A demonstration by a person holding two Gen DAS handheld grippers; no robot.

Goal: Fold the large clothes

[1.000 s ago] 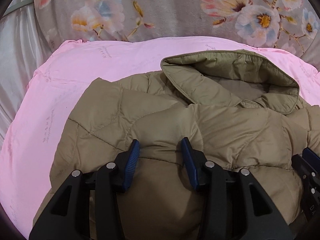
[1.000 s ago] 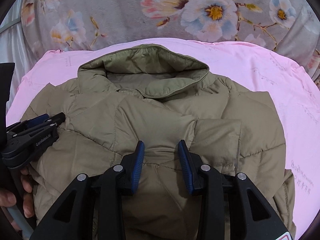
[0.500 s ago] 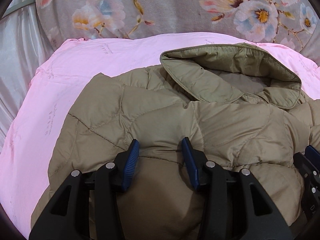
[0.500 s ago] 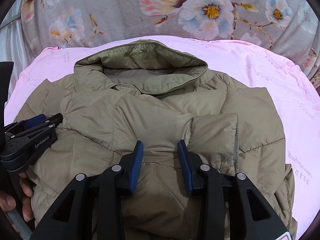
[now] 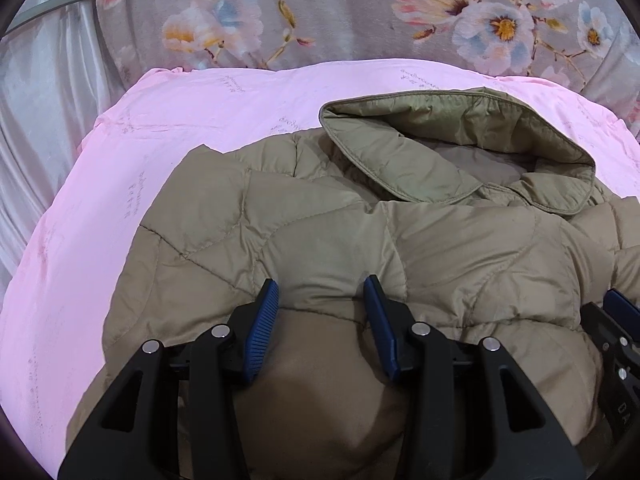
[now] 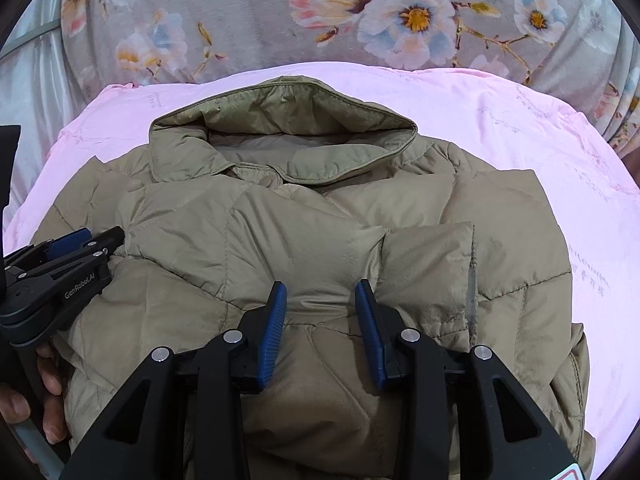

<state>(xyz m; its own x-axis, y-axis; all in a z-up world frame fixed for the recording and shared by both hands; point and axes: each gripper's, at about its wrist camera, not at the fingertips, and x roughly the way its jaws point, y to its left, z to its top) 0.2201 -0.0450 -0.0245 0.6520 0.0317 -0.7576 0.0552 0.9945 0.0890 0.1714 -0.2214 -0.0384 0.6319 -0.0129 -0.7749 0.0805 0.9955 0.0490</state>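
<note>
Left wrist view: I hold the quilted jacket [image 5: 340, 240] on the pink sheet [image 5: 180, 128].
Left gripper [image 5: 322, 292] and right gripper [image 6: 320, 294], part-open, each pinch a bunched jacket fold.

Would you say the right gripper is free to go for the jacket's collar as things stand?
Probably not yet: the right gripper is clamped on a fold of the jacket, so it must let go first. Beyond that, nothing covers the collar.
</note>
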